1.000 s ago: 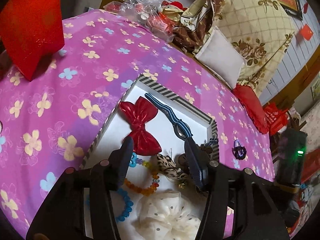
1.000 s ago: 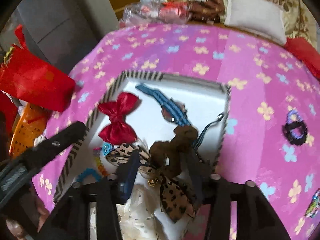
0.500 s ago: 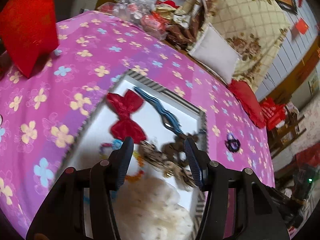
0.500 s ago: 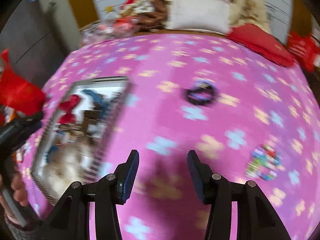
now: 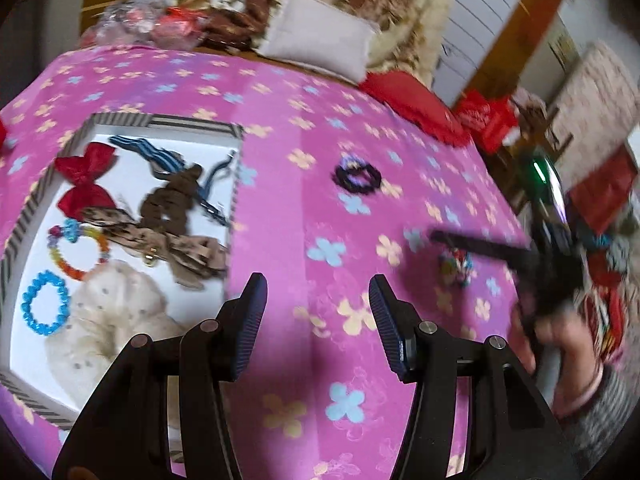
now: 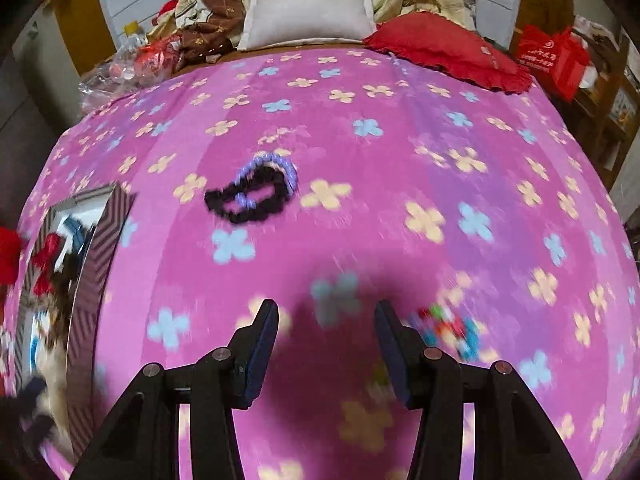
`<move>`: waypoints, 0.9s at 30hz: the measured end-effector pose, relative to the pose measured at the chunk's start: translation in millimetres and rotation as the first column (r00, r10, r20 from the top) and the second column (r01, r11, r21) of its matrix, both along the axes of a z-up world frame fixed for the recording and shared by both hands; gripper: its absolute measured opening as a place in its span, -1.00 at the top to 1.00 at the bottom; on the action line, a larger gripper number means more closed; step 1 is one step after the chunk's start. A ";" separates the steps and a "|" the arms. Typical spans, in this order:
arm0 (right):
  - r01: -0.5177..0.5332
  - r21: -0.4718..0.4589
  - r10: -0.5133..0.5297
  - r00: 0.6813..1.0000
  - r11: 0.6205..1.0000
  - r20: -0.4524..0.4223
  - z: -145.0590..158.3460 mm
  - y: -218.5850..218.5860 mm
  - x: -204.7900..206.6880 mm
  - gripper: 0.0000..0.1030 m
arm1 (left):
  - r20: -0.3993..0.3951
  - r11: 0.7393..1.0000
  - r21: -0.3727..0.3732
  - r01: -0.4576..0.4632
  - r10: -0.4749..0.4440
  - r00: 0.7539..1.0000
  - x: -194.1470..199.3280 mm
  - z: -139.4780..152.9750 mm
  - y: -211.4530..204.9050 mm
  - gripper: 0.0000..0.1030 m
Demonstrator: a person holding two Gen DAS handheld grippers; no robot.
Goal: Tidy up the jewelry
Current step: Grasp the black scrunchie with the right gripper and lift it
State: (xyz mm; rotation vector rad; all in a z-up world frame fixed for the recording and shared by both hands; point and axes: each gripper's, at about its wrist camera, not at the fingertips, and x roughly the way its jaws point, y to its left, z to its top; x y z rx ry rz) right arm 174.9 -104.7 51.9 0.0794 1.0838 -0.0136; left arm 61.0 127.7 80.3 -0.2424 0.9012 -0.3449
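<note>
A white box with a striped rim [image 5: 168, 120] [image 6: 100, 240] holds a red bow [image 5: 86, 180], a blue clip, a brown scrunchie [image 5: 172, 200], a leopard bow, bead bracelets and a white scrunchie. On the pink flowered cloth lie a black and purple hair tie [image 5: 356, 176] [image 6: 256, 192] and a multicoloured bead bracelet [image 5: 456, 266] [image 6: 448, 328]. My left gripper [image 5: 316, 292] hangs open over bare cloth just right of the box. My right gripper [image 6: 326, 320] is open and empty, with the bead bracelet just beside its right finger.
A person's hand [image 5: 560, 332] holds the right gripper at the right edge of the left wrist view. At the far side of the cloth lie a white pillow [image 6: 308, 4], a red cushion [image 6: 444, 48] and plastic bags [image 6: 132, 64]. Red bags stand at the right.
Both grippers have swung right, away from above the box and out over the pink cloth. The right one now hangs near the multicoloured bracelet. The leopard bow and brown scrunchie lie in the box.
</note>
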 end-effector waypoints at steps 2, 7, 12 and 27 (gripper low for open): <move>-0.008 0.009 0.008 1.000 1.000 0.001 -3.2 7.4 20.8 0.07 | 0.000 1.000 0.017 0.001 -0.001 1.000 2.3 -3.4 -3.2 -0.02; -0.017 0.042 0.017 1.000 0.999 -0.001 -6.9 24.9 70.5 0.07 | -0.019 1.000 0.001 -0.015 0.015 1.000 12.4 -11.2 3.2 -0.02; -0.028 -0.016 0.027 0.999 0.999 -0.024 -23.3 39.3 99.5 0.16 | -0.073 1.000 -0.021 -0.014 0.012 0.997 26.9 -22.6 5.6 -0.02; -0.182 0.149 0.191 0.981 0.972 -0.045 -5.0 40.5 -19.9 0.87 | -0.082 0.998 -0.022 -0.054 0.052 0.995 26.5 -23.0 22.2 -0.02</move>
